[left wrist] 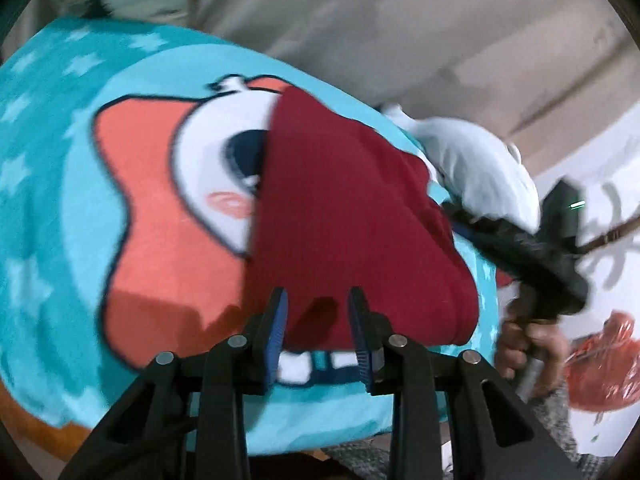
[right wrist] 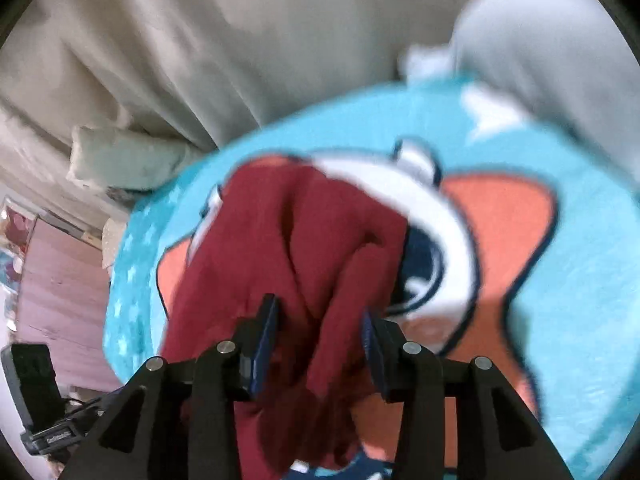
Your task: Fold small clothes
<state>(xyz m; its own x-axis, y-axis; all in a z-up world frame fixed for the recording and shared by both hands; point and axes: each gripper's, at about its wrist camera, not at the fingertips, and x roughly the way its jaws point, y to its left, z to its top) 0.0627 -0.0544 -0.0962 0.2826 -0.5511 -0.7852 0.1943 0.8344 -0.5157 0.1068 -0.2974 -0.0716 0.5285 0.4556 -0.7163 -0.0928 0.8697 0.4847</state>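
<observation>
Clearly both tools are busy with one dark red ribbed knit garment. Between the blue-padded fingers of the left gripper a gap stays, and the red cloth edge lies in it; whether the pads press the cloth I cannot tell. The right gripper also has its fingers apart, with bunched red folds between them, maybe only loosely held. The garment lies on a turquoise blanket with white stars and a cartoon print, over a beige sheet. A white cloth sits just beside it. I judge a fold is in progress; next, each gripper needs a firm hold before laying the red cloth flat.
</observation>
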